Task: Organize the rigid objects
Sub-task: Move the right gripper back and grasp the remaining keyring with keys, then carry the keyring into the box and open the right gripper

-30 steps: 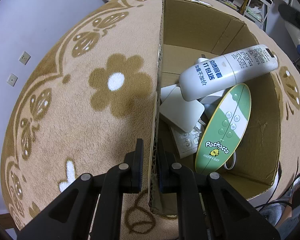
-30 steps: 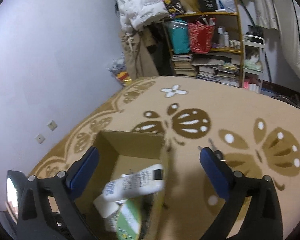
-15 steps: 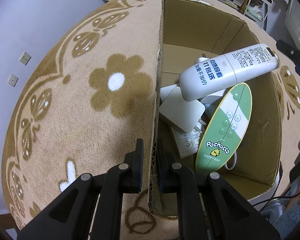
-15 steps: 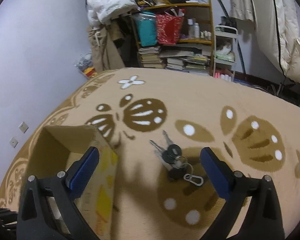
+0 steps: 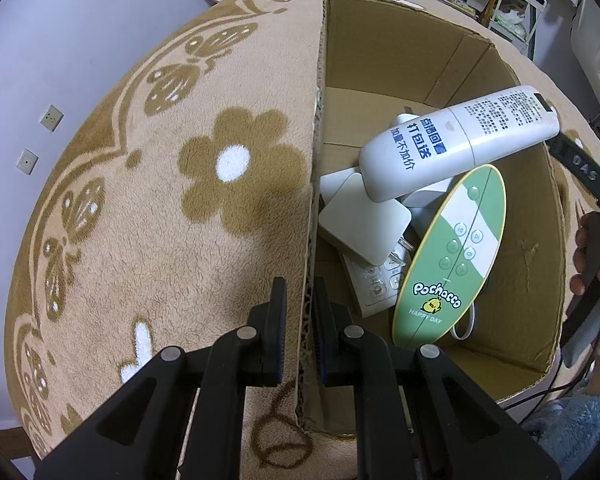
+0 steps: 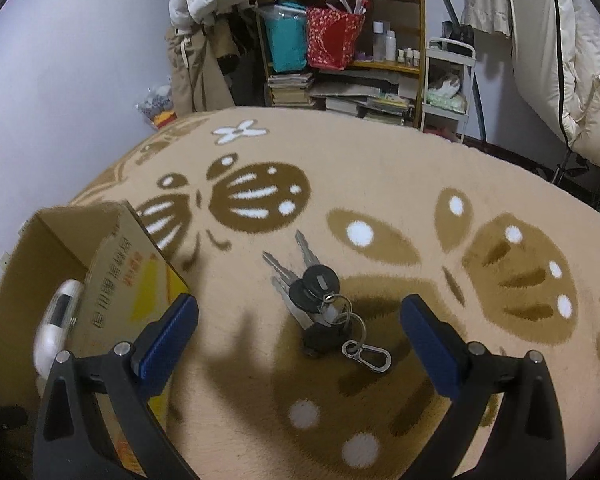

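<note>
Brown corrugated cardboard of the open box [image 5: 440, 76] sits pinched between the pads of the left gripper [image 5: 300, 312], which is clenched on the box's near wall exactly as it was a second ago, holding the container steady on the beige fleece blanket with brown butterfly and flower patterns [image 5: 160, 200]. Inside lie a white remote control with blue lettering [image 5: 456, 144], a green and white oval remote marked Pochacco [image 5: 452, 256] and white square chargers [image 5: 362, 228], none of them shifted. What has changed is the right gripper [image 6: 300, 340]: a second ago its view looked over the box, and it has since swung away and dropped toward a bunch of silver keys with black heads and a carabiner ring [image 6: 320, 304] lying on the blanket just beside the box. Its blue-padded jaws stand wide apart, released, with the keys framed between them but untouched. The keys look like the next item to be boxed.
</note>
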